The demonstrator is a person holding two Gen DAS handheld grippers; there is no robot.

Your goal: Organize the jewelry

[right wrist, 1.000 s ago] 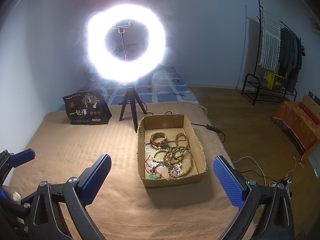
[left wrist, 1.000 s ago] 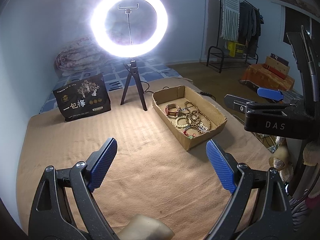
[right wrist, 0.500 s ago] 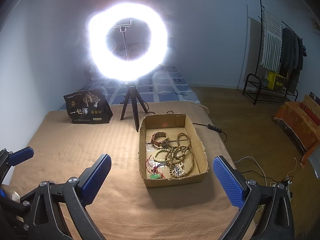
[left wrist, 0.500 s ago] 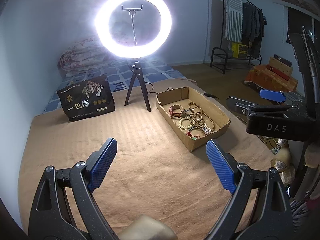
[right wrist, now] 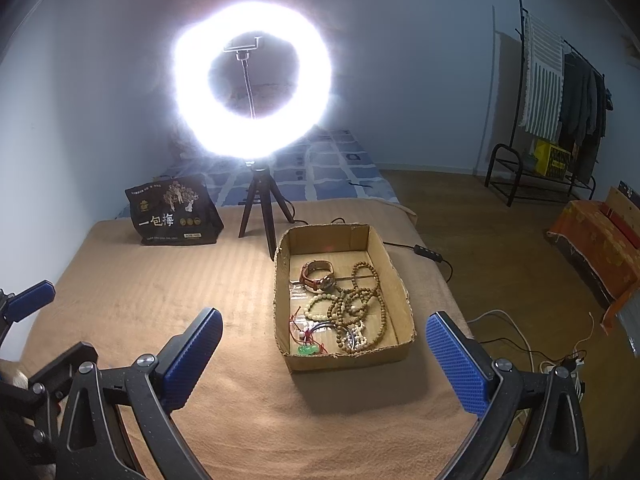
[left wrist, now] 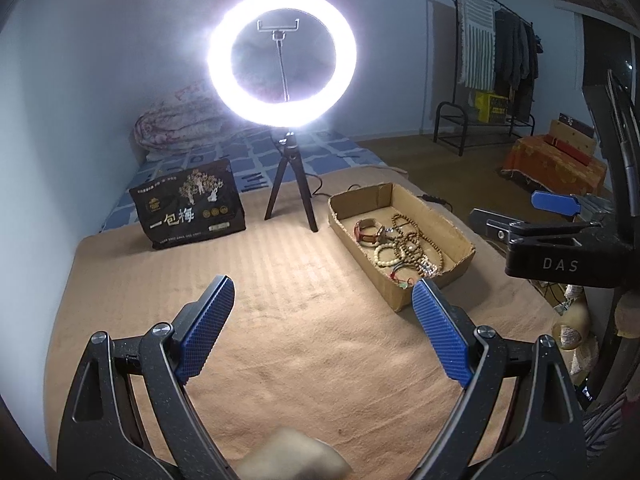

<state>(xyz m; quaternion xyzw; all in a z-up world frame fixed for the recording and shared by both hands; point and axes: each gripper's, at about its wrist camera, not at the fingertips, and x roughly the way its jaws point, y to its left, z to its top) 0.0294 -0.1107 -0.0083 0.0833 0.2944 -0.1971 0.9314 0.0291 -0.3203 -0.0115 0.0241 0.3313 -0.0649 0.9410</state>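
A shallow cardboard box [right wrist: 402, 300] sits on the tan blanket and also shows in the left wrist view [left wrist: 460, 240]. It holds a brown-strap watch [right wrist: 318, 276], tangled wooden bead strings [right wrist: 360, 304], a pale bead bracelet [right wrist: 318, 306] and a red cord with a green charm [right wrist: 306, 346]. My right gripper [right wrist: 324, 340] is open and empty, above the blanket just short of the box. My left gripper [left wrist: 324, 312] is open and empty, left of the box; in its view the right gripper's body [left wrist: 560, 252] is at the right.
A lit ring light on a black tripod [right wrist: 260, 208] stands behind the box. A black printed bag [right wrist: 172, 212] stands at the back left. The tan blanket [right wrist: 160, 280] ends at the right, with cables [right wrist: 520, 344] on the wooden floor and a clothes rack [right wrist: 560, 120] beyond.
Both views have shifted slightly: the left gripper has turned a little left so the box sits further right in its view. The jaws stayed open and the jewelry has not moved.
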